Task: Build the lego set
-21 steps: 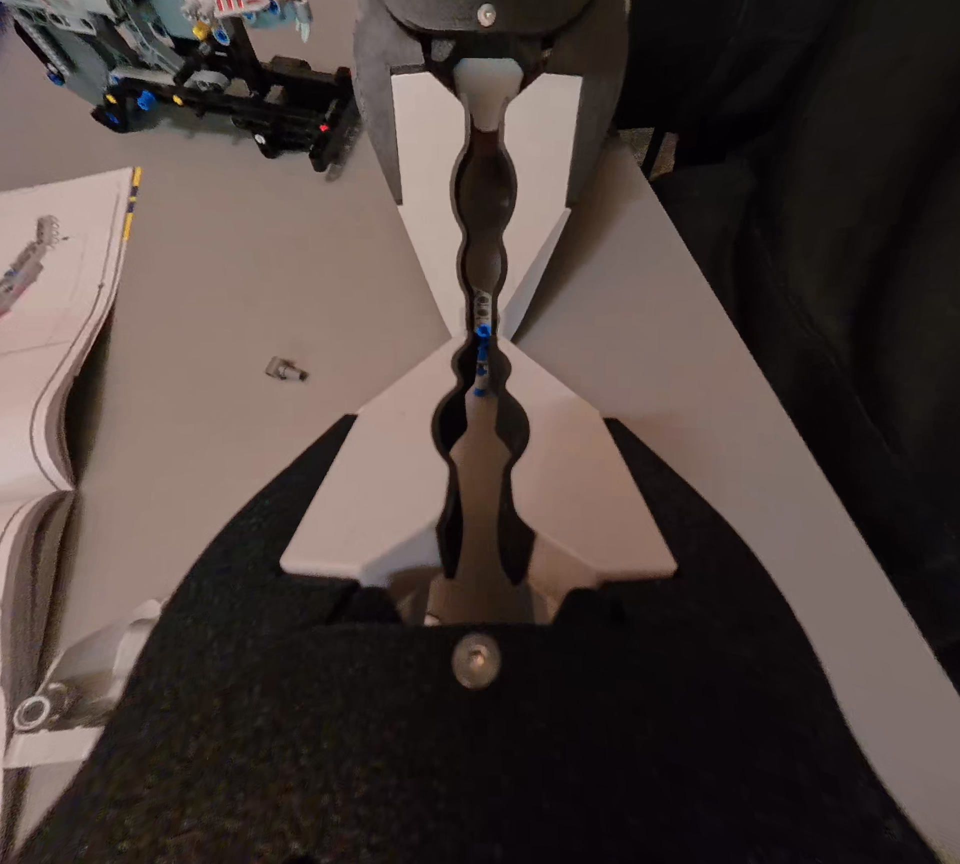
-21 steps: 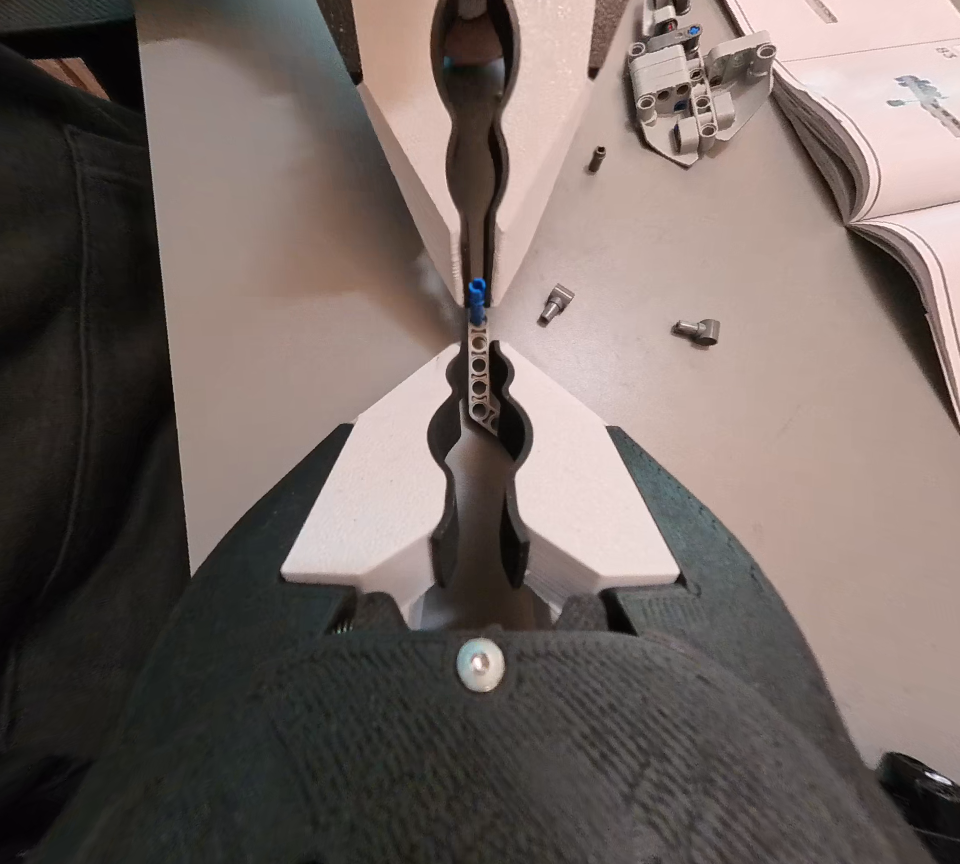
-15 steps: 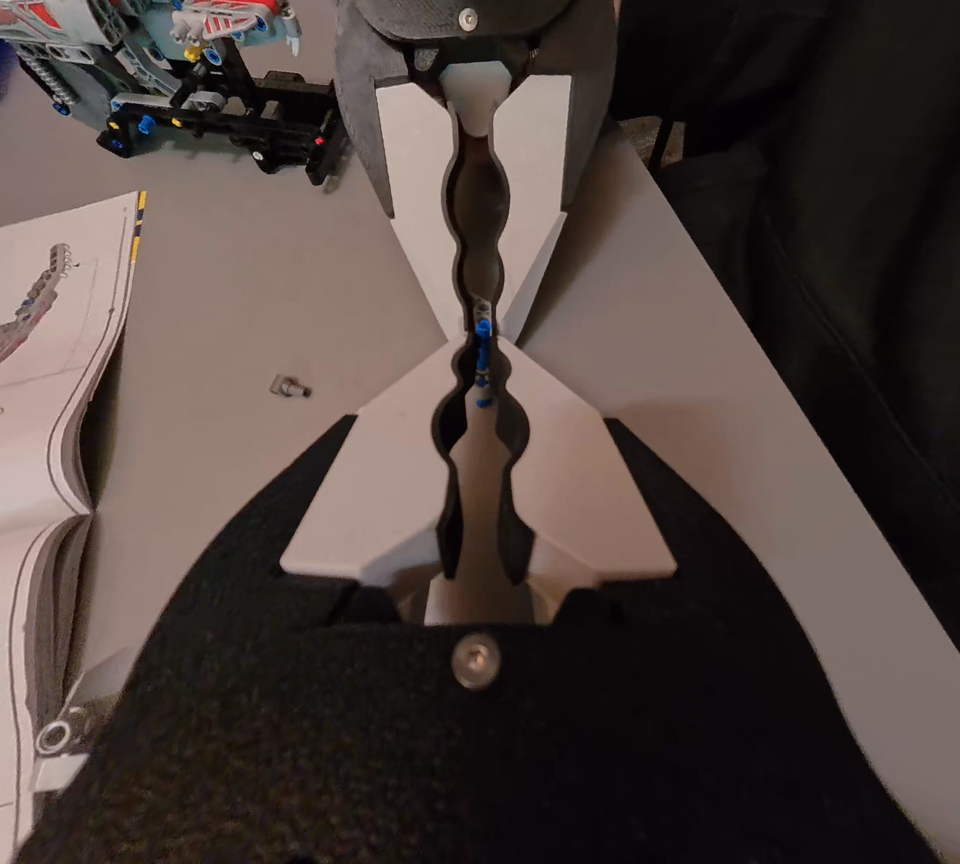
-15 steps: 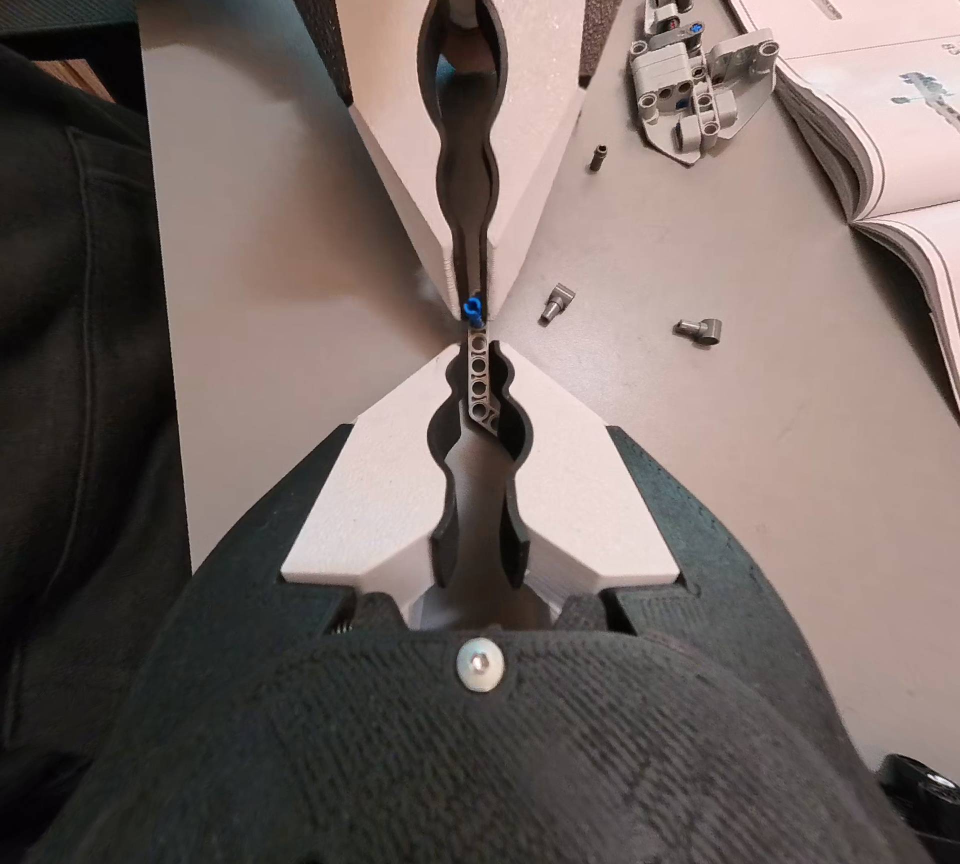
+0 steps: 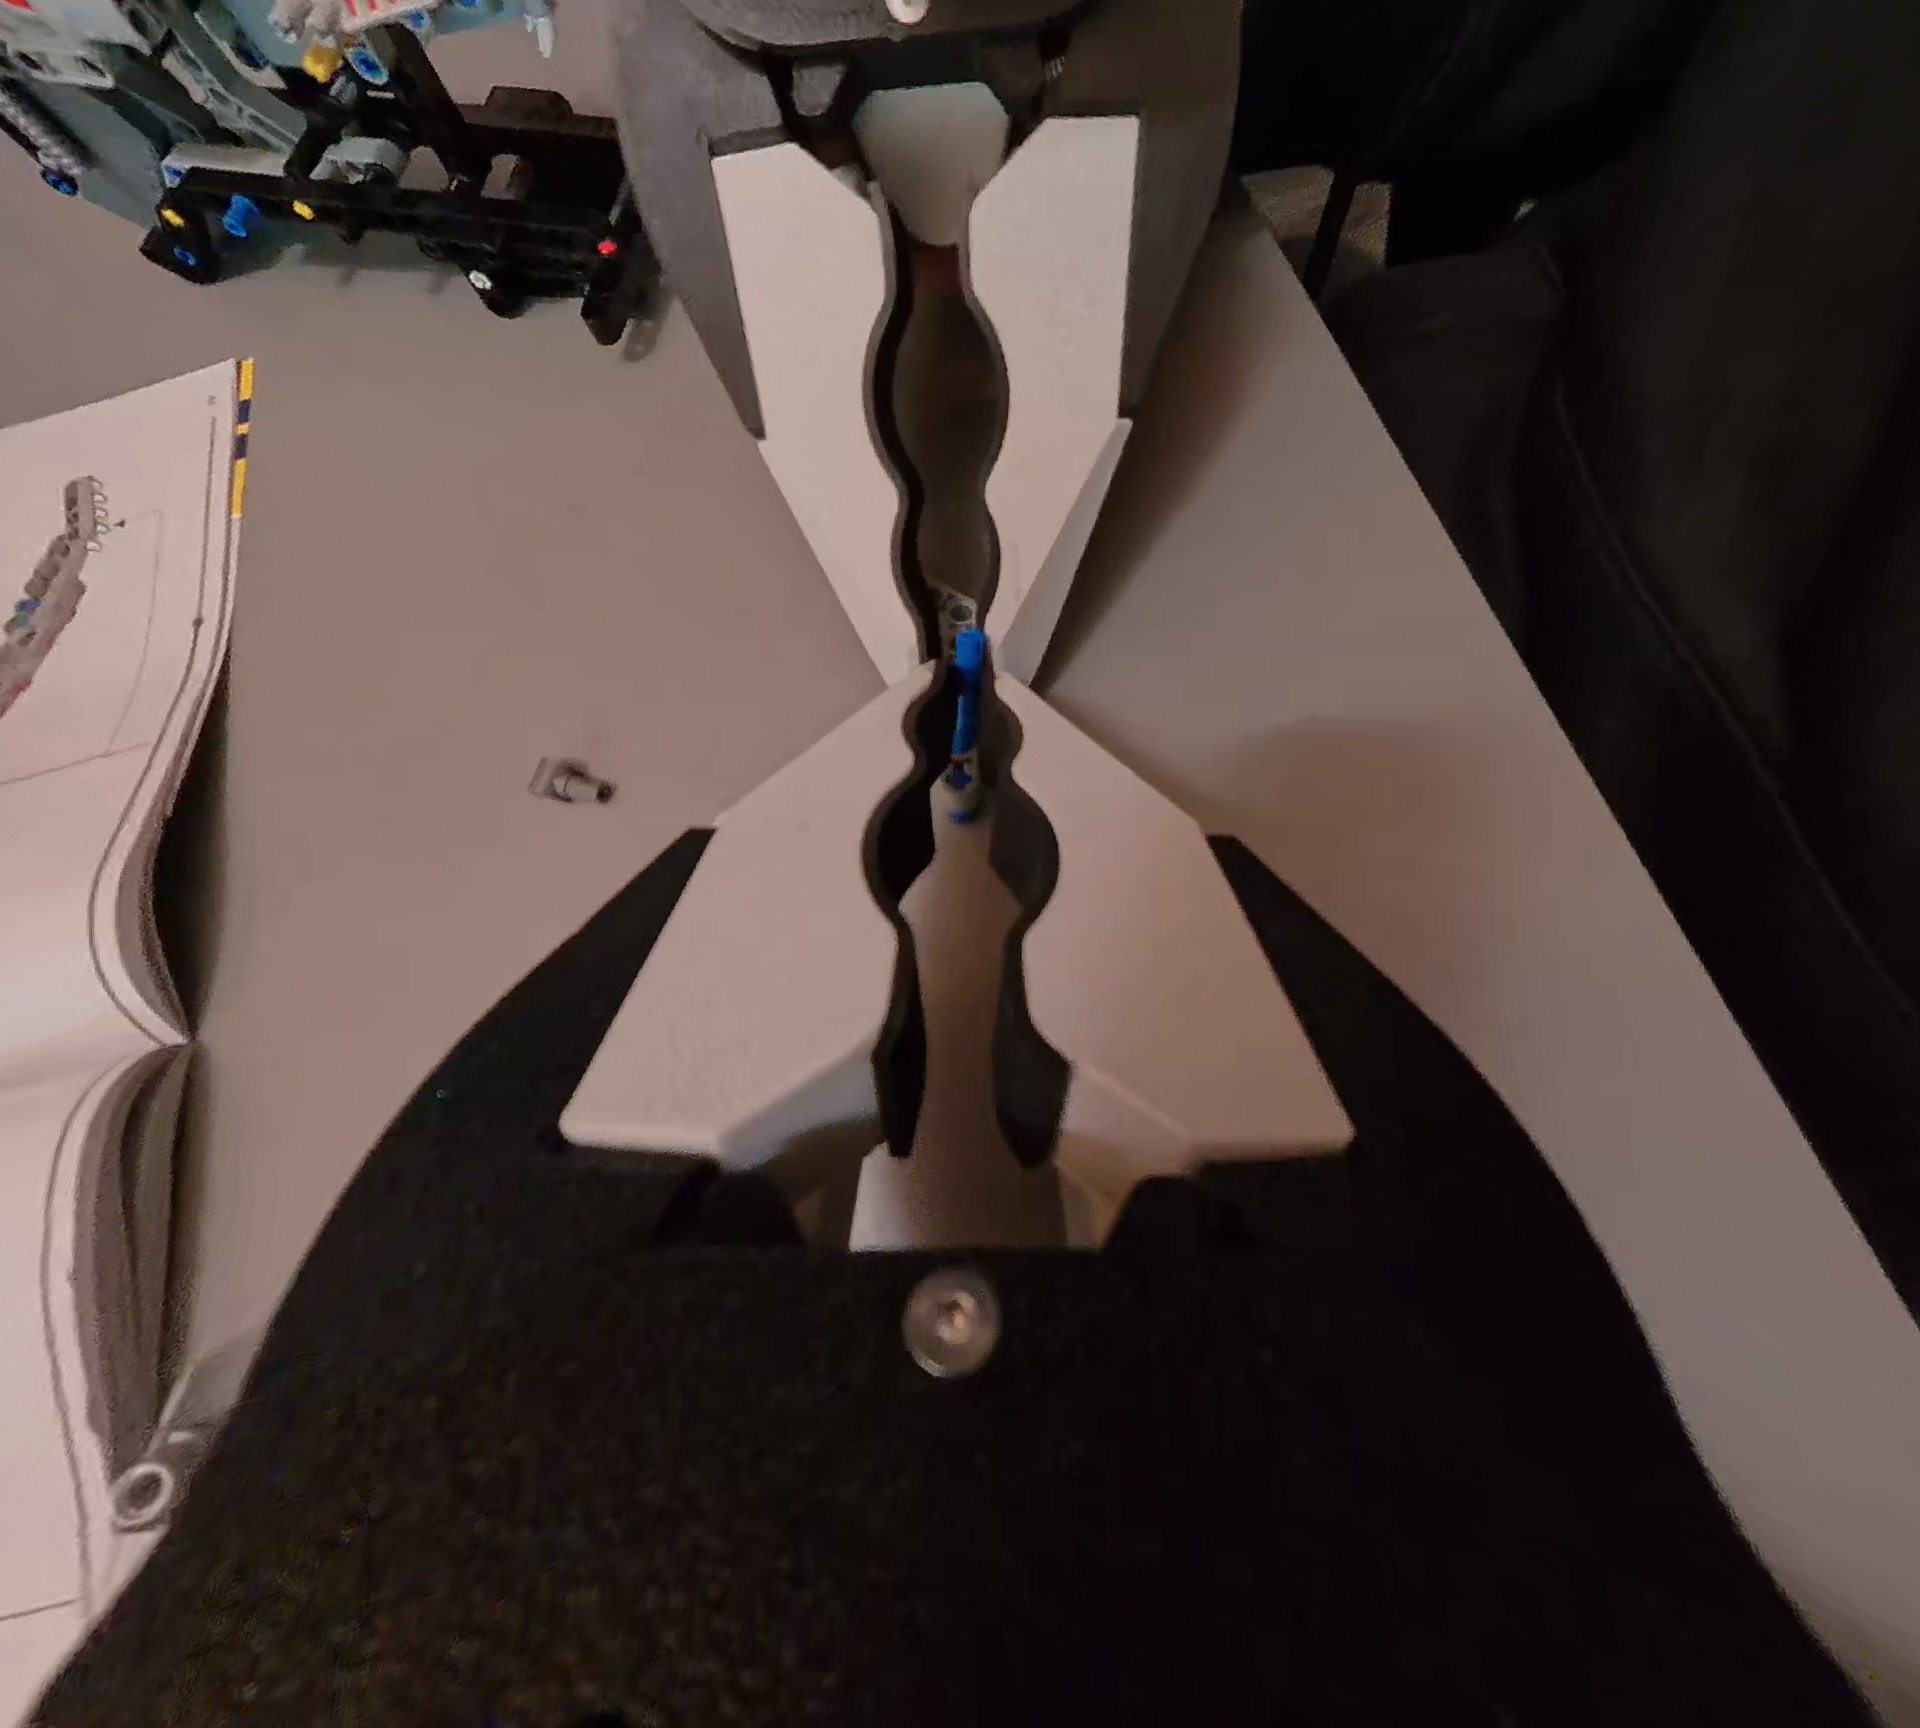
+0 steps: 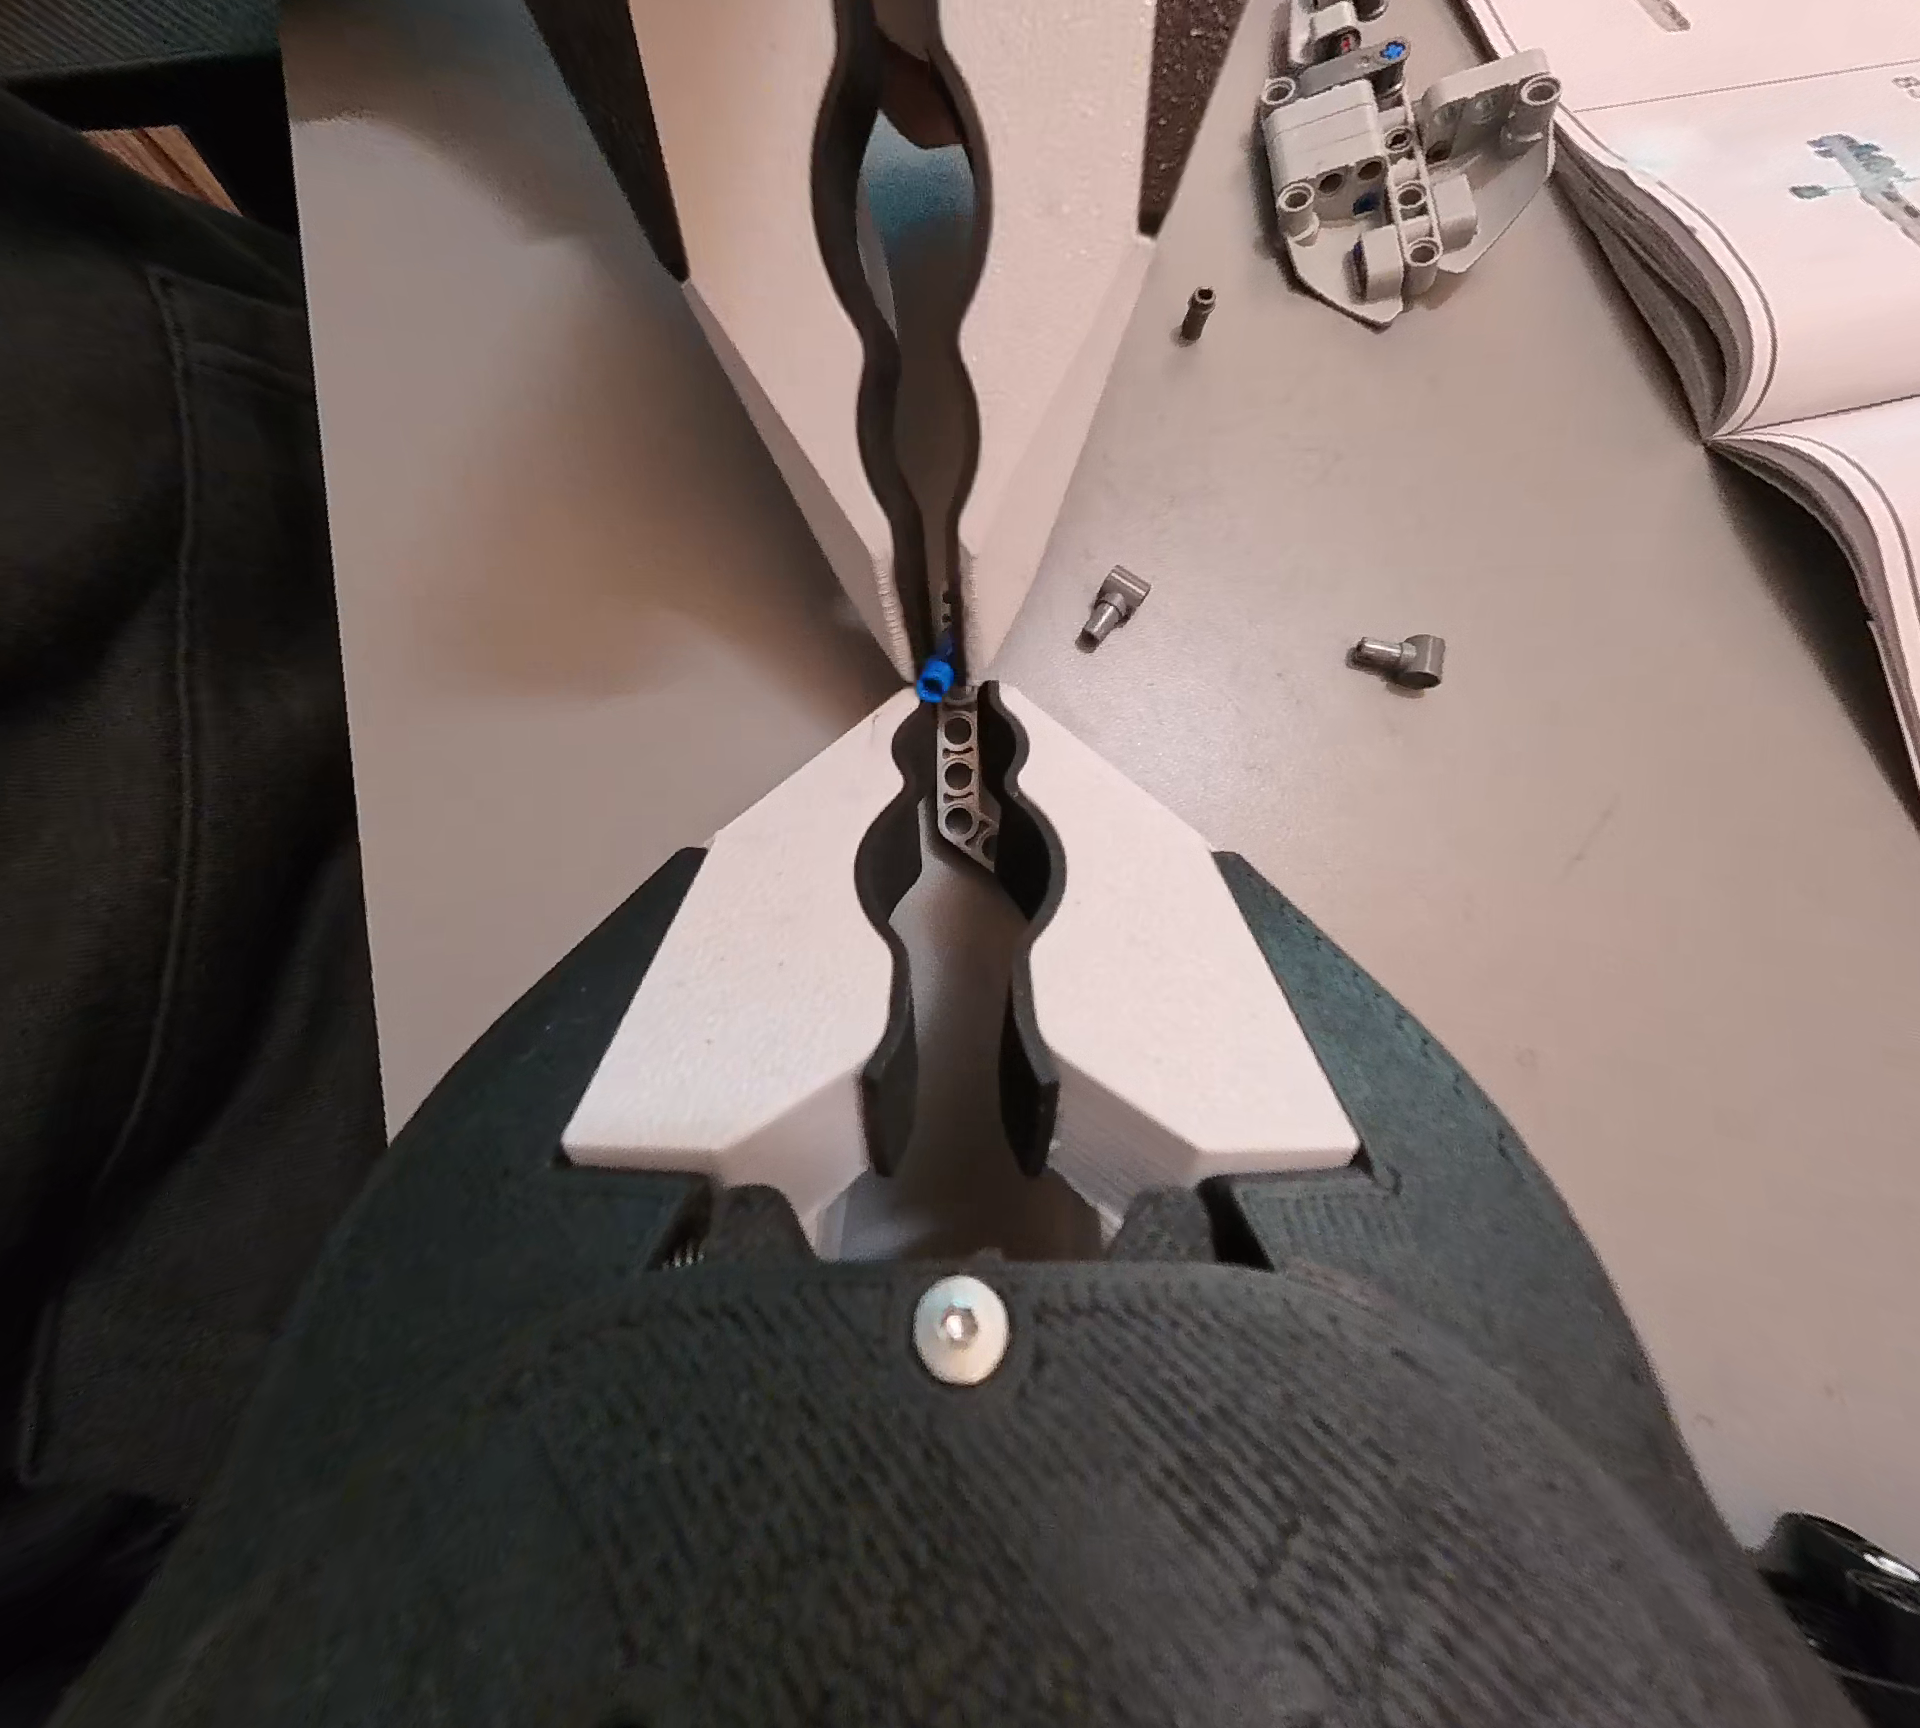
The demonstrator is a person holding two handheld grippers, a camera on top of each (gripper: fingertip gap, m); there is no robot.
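Note:
My two grippers meet tip to tip above the grey table. My left gripper [image 5: 961, 691] is shut on a thin blue pin [image 5: 966, 702]. My right gripper [image 6: 961, 712] is shut on a grey beam with holes [image 6: 961, 779]. The blue pin's end [image 6: 937, 679] touches the far end of the beam, at its end hole. In the left wrist view the beam's tip [image 5: 956, 613] shows between the right gripper's fingers. The left gripper's fingers [image 6: 1039, 120] fill the top of the right wrist view.
A partly built red, grey and black model [image 5: 312, 120] stands at the back left. An open instruction booklet [image 6: 1714, 172] lies beside a grey subassembly [image 6: 1382, 172]. Small grey connectors [image 6: 1107, 618] [image 6: 1397, 658] and a dark pin [image 6: 1200, 312] lie loose. A dark sleeve [image 6: 125, 639] is beyond the table edge. Only a small space, under 4 cm, lies between the two pairs of fingers. Both grippers' tips are roughly 15 centimetres from the grey subassembly [image 6: 1382, 172].
The grippers have drawn a little closer. The blue pin's end has tilted to the left at the beam's end hole. Both stay shut on their parts.

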